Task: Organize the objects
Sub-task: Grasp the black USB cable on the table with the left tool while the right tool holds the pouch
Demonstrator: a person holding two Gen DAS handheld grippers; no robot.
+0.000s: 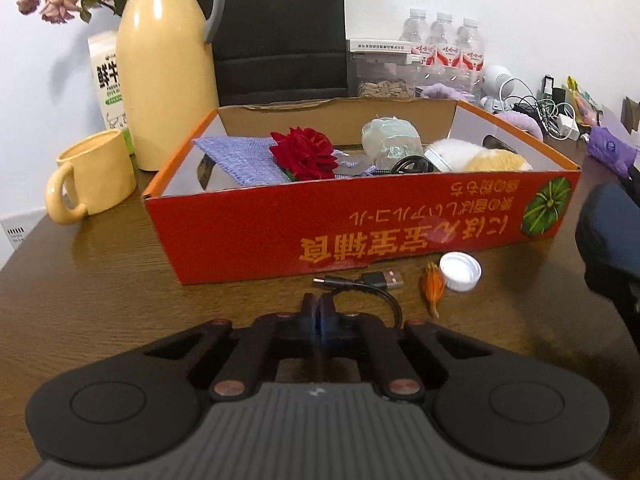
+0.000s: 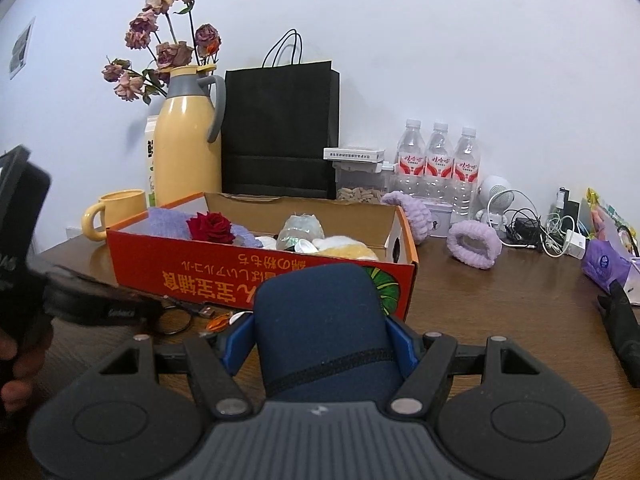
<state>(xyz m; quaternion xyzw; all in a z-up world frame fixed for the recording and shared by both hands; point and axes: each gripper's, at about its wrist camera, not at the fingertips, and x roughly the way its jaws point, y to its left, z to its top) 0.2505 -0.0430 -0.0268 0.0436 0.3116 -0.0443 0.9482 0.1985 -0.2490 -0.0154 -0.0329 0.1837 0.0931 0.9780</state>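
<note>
An orange cardboard box (image 1: pixel 360 220) stands on the wooden table and holds a red rose (image 1: pixel 304 154), a purple cloth (image 1: pixel 240 156), a plush toy (image 1: pixel 480 158) and other small things. In front of it lie a black USB cable (image 1: pixel 372 282), a small orange dried flower (image 1: pixel 433 286) and a white bottle cap (image 1: pixel 460 271). My left gripper (image 1: pixel 320 304) is shut, its tips pinching a strand of that cable. My right gripper (image 2: pixel 320 336) is shut on a dark blue fabric-covered roll (image 2: pixel 320 308), held just in front of the box's right end.
A yellow mug (image 1: pixel 92 176), a yellow thermos jug (image 1: pixel 168 80) and a milk carton (image 1: pixel 106 80) stand left of the box. Behind it are a black paper bag (image 2: pixel 280 128) and water bottles (image 2: pixel 438 160). Purple scrunchies (image 2: pixel 474 246), chargers and a tissue pack (image 2: pixel 604 268) crowd the right.
</note>
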